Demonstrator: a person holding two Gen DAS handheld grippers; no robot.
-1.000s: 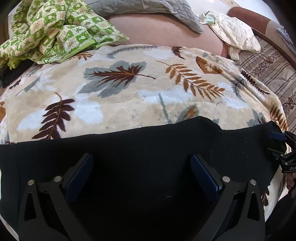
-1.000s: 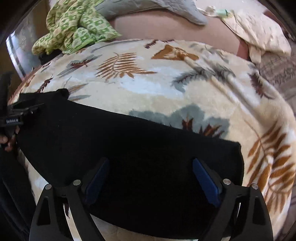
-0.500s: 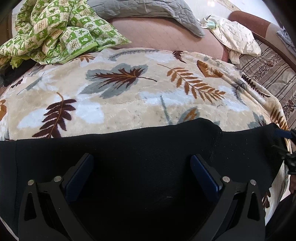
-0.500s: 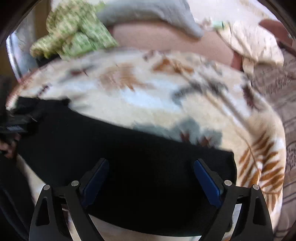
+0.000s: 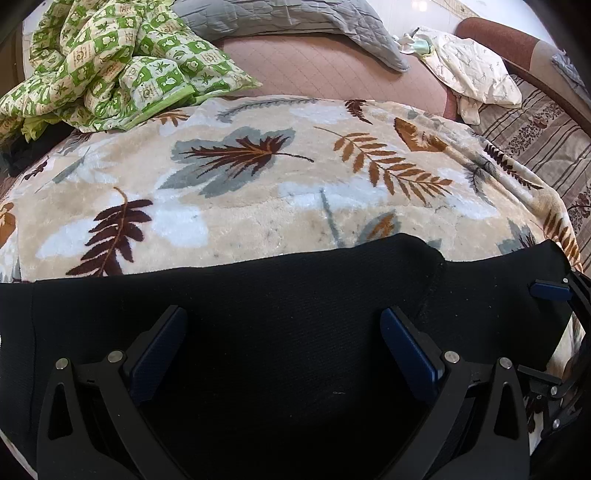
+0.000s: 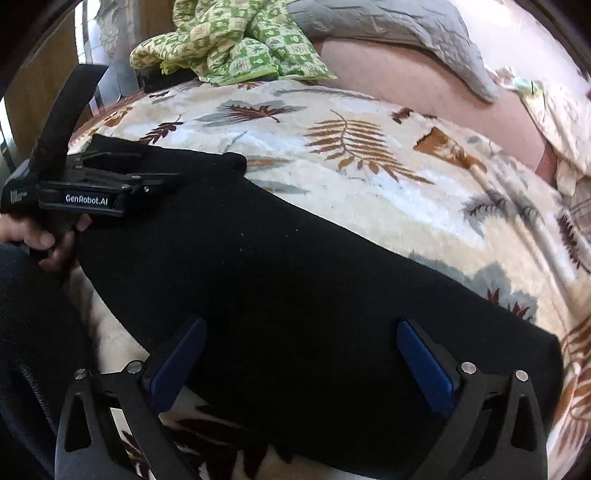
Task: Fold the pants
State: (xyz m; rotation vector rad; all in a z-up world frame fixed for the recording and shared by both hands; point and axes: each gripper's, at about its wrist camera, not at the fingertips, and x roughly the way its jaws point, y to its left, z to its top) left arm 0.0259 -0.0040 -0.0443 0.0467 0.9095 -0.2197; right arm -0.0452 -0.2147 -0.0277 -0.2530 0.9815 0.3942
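Note:
Black pants (image 5: 280,302) lie flat in a long folded strip across the near edge of a leaf-patterned blanket (image 5: 258,192); they also show in the right wrist view (image 6: 303,266). My left gripper (image 5: 284,343) is open and hovers over the pants' middle, with nothing between its blue pads. My right gripper (image 6: 301,354) is open over the pants' right end, also empty. The left gripper shows in the right wrist view (image 6: 110,173) over the pants' far left end. The right gripper's fingertip (image 5: 550,290) shows at the right edge of the left wrist view.
A green checked quilt (image 5: 110,62) is bunched at the back left. A grey quilted pillow (image 5: 295,18) and a cream cloth (image 5: 476,74) lie at the back. A striped bedcover (image 5: 546,140) is to the right. My dark-clothed leg (image 6: 33,332) is near left.
My right gripper has drawn back toward the near edge and swung its view left, so the left gripper looms larger. My left gripper has barely moved. Both stay open.

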